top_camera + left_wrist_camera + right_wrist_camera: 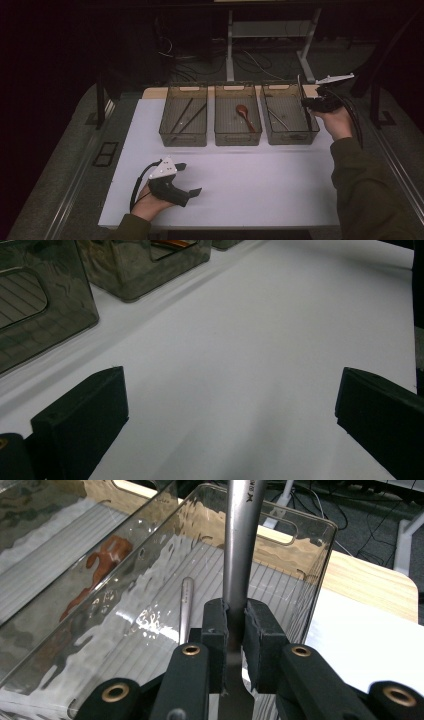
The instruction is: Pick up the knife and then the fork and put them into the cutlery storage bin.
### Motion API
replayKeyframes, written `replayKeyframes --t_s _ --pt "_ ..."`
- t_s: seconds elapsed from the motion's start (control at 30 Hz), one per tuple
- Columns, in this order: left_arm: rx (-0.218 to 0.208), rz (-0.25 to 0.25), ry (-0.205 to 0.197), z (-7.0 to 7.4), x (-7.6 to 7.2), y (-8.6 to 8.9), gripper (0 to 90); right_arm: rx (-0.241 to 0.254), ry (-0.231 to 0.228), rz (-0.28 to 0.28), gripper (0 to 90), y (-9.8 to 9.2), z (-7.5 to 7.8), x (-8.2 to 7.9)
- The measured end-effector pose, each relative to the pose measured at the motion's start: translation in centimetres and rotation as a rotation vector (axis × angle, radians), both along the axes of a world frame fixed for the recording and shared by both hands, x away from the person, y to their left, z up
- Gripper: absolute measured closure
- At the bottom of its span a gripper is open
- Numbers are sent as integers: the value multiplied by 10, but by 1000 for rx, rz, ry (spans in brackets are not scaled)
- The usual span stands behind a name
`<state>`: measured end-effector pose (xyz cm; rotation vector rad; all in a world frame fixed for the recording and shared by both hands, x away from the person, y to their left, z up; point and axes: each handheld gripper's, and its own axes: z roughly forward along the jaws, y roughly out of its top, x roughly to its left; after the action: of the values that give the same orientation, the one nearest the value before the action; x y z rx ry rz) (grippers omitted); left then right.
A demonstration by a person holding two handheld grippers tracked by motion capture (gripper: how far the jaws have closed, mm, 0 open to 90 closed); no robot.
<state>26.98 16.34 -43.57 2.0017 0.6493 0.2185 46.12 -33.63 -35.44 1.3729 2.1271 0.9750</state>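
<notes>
Three clear bins stand in a row at the back of the white table (260,185). My right gripper (307,103) hovers over the right bin (290,137) at its right wall. In the right gripper view it (235,630) is shut on the handle of a metal utensil (236,555), which points up and away. A second metal utensil (185,605) lies on that bin's floor (278,119). My left gripper (191,178) rests near the table's front left, open; in the left gripper view it (230,410) has bare table between its jaws.
The middle bin (238,138) holds a red-brown spoon (243,114), and the left bin (183,138) holds dark chopsticks (184,116). A wooden tabletop edge (370,582) runs behind the bins. Desk legs and cables sit on the floor beyond.
</notes>
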Motion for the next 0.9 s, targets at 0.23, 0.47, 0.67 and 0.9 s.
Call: replayKeyframes --t_s 0.23,0.47,0.67,0.9 --pt "-1 -1 -1 0 0 0 0 -22 25 16 788 4 -6 5" --pt "-1 -2 0 0 0 0 0 -42 41 29 788 12 -10 10" --pt "0 -4 0 1 0 0 0 -66 69 46 787 18 -14 17" --pt "-1 -3 -3 1 -1 0 0 -121 97 72 786 32 -21 26"
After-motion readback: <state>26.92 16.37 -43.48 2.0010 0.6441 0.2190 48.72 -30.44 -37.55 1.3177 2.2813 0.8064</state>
